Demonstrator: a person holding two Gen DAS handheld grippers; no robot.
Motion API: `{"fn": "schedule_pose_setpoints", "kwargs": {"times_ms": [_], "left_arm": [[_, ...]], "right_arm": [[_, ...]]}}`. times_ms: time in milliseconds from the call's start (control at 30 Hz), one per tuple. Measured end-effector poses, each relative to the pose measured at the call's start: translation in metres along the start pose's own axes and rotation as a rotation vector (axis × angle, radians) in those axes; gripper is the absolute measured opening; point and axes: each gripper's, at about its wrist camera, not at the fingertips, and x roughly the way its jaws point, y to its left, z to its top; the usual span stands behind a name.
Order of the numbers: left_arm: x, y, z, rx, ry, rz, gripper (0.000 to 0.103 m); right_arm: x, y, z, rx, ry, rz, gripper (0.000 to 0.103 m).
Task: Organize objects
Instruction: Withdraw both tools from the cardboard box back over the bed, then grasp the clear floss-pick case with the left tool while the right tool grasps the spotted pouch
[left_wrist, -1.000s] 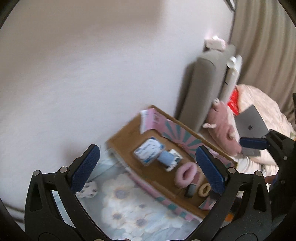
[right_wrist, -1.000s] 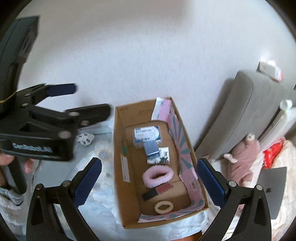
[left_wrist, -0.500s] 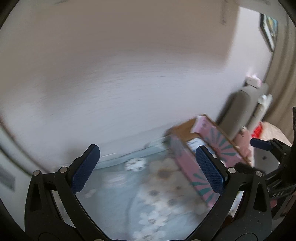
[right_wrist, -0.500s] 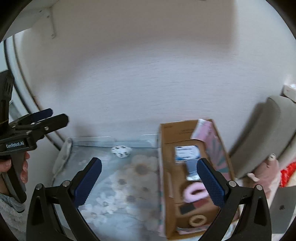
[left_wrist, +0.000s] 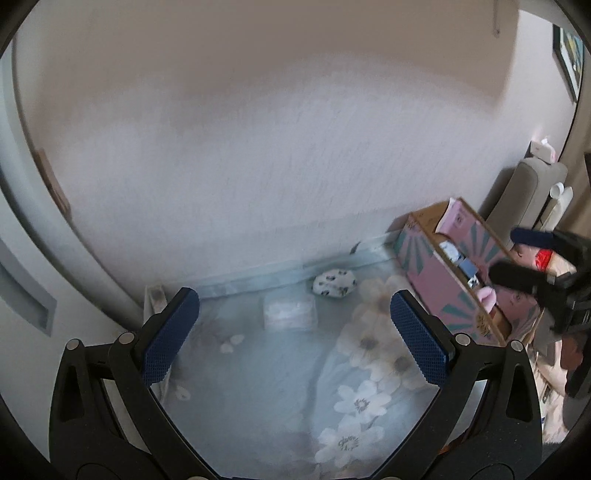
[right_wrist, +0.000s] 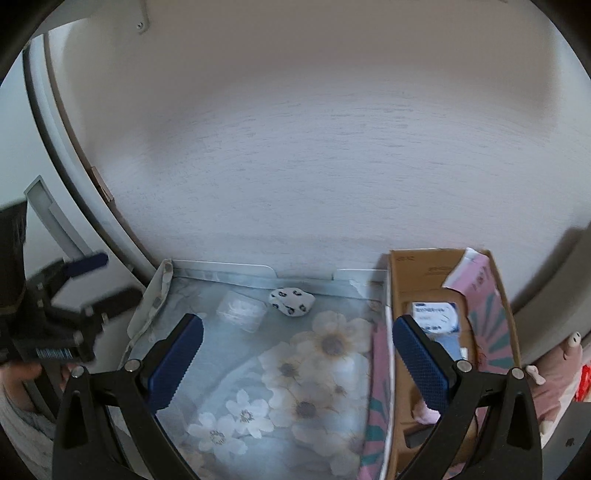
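A pink cardboard box (left_wrist: 439, 284) with small items inside stands at the right on a floral bedsheet (left_wrist: 280, 376); it also shows in the right wrist view (right_wrist: 413, 284). A white spotted pouch (left_wrist: 335, 283) (right_wrist: 292, 302) and a clear plastic case (left_wrist: 290, 313) (right_wrist: 242, 310) lie near the wall. My left gripper (left_wrist: 295, 336) is open and empty, hovering short of both. My right gripper (right_wrist: 297, 358) is open and empty, above the sheet beside the box.
A white wall (right_wrist: 314, 166) backs the bed. A grey headboard cushion (left_wrist: 532, 192) and a pink plush toy (right_wrist: 561, 369) lie right of the box. A white curved frame (right_wrist: 59, 147) runs along the left. Each gripper shows at the edge of the other's view.
Both views have swung left, away from the box and toward the bedsheet. The pouch and the clear case have come into the middle. Both grippers stay open.
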Motion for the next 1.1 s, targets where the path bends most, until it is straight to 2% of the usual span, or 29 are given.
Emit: {"fn": "schedule_pose_setpoints", "kwargs": {"times_ms": [167, 300, 467, 633, 800, 933, 1100], "left_arm": [[0.037, 0.018, -0.014, -0.041, 0.083, -0.029, 0.103], [0.088, 0.024, -0.029, -0.034, 0.169, -0.018, 0.103], [0.148, 0.024, -0.042, -0.004, 0.229, -0.053, 0.103], [0.195, 0.024, -0.051, -0.042, 0.266, -0.087, 0.103], [0.224, 0.022, -0.056, -0.041, 0.294, -0.081, 0.103], [0.235, 0.021, -0.058, -0.046, 0.307, -0.078, 0.102], [0.241, 0.011, -0.058, -0.004, 0.31, -0.065, 0.099]], "right_arm": [[0.045, 0.002, 0.01, 0.033, 0.081, 0.05, 0.102], [0.092, 0.002, 0.007, 0.065, 0.133, 0.058, 0.102], [0.15, 0.0, 0.001, 0.129, 0.175, 0.066, 0.102], [0.206, -0.008, -0.003, 0.195, 0.229, 0.048, 0.102], [0.246, -0.016, -0.005, 0.249, 0.285, 0.043, 0.102], [0.258, -0.015, -0.009, 0.251, 0.302, 0.018, 0.101], [0.263, -0.01, -0.011, 0.226, 0.301, -0.014, 0.096]]}}
